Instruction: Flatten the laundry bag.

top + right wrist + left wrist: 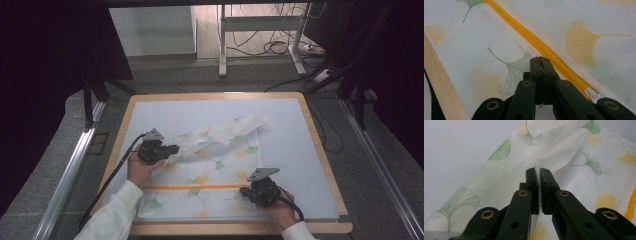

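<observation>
We see a white mesh bag (pixel 210 165) printed with green and yellow ginkgo leaves lying on the white mat (pixel 295 145) of the desk (pixel 320 150), toward the near edge. An orange zipper (pixel 195 187) runs across it, parallel to that near edge.

Our left tongs (pixel 172 149) are clenched on a fold of the bag: in the left gripper view the tongs (pixel 538 173) pinch a thin ridge of white mesh (pixel 554 160) that rises between the jaws. From the high view, the far part of the bag is lifted and drawn over toward the far right, its corner (pixel 255 120) resting on the mat.

Our right tongs (pixel 246 191) sit at the right end of the zipper, low on the bag. In the right gripper view the tongs (pixel 540 61) are clenched, with a sliver of something thin between the jaws; we cannot tell what it is. The zipper band (pixel 529 37) passes just beside them, and the white slider (pixel 591 94) lies close to the right jaw. The wooden desk edge (pixel 441 90) shows at the left.
</observation>
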Motion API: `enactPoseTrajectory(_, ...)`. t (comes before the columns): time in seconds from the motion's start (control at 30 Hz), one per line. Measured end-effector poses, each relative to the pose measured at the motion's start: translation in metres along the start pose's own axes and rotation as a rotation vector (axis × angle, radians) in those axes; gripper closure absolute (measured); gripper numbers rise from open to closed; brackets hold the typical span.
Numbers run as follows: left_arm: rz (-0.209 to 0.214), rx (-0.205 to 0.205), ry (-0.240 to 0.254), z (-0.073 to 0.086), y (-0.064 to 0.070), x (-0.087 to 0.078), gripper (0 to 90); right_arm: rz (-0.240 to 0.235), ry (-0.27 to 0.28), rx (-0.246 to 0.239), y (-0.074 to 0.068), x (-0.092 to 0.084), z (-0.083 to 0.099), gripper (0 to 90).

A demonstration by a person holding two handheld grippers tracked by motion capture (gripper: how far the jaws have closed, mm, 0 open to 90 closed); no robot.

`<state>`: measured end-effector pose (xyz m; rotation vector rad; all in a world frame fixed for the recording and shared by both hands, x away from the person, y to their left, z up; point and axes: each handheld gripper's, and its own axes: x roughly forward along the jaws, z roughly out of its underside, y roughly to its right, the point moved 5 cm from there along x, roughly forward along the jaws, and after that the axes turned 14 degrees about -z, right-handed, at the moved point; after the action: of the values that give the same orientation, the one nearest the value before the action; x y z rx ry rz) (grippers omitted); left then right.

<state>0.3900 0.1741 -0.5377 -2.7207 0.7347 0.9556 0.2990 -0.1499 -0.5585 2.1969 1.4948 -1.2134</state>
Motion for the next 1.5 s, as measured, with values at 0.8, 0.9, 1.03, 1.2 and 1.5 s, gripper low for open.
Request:
enactPoseTrajectory(0.8,-0.034,-0.042,-0.008,-0.001,-0.021,0.009,87.1,-0.005,0.001,0.011,0.000,0.000,0.000,89.1)
enactPoseTrajectory(0.9,-0.038,-0.054,-0.007,-0.002,-0.026,0.010,87.1,-0.005,0.001,0.011,0.000,0.000,0.000,89.1)
enactPoseTrajectory(1.03,-0.043,-0.064,-0.005,-0.003,-0.030,0.010,87.1,-0.006,0.001,0.011,0.000,0.000,0.000,89.1)
enactPoseTrajectory(1.2,-0.048,-0.070,-0.006,-0.002,-0.034,0.010,87.1,-0.007,0.001,0.011,0.000,0.000,0.000,89.1)
enactPoseTrajectory(1.5,-0.061,-0.087,-0.005,-0.003,-0.042,0.012,87.1,-0.012,0.002,0.010,0.001,0.000,0.000,89.1)
